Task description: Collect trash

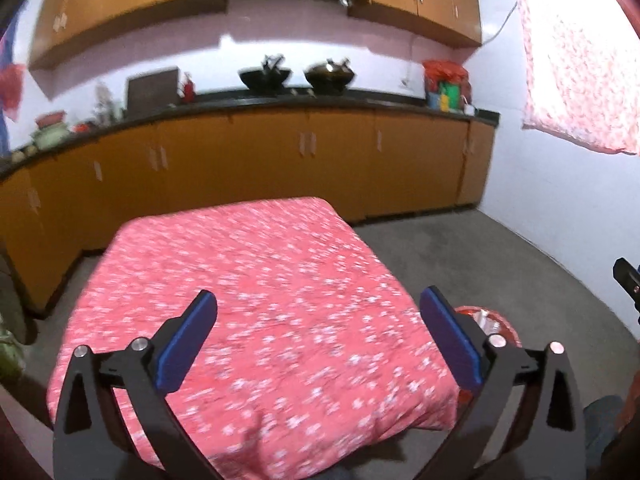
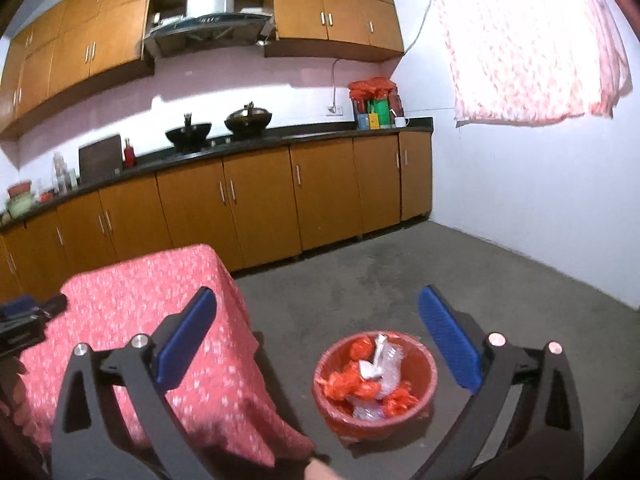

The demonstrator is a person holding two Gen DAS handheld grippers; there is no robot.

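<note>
A red trash bin (image 2: 374, 386) stands on the grey floor to the right of the table, holding crumpled orange bags and clear plastic wrap (image 2: 386, 364). My right gripper (image 2: 318, 300) hangs open above and in front of the bin, with nothing between its blue pads. In the left wrist view my left gripper (image 1: 318, 300) is open and empty over the table (image 1: 256, 280), which is draped in a red flowered cloth. Only the bin's rim (image 1: 498, 320) shows there, behind the right finger. The right gripper's tip (image 1: 628, 280) peeks in at the right edge.
Wooden kitchen cabinets (image 2: 260, 204) with a dark counter run along the back wall, bearing two woks (image 2: 188, 134), bottles and boxes. A white wall with a flowered curtain (image 2: 528, 40) closes the right side. Bare grey floor (image 2: 460, 272) lies between bin and wall.
</note>
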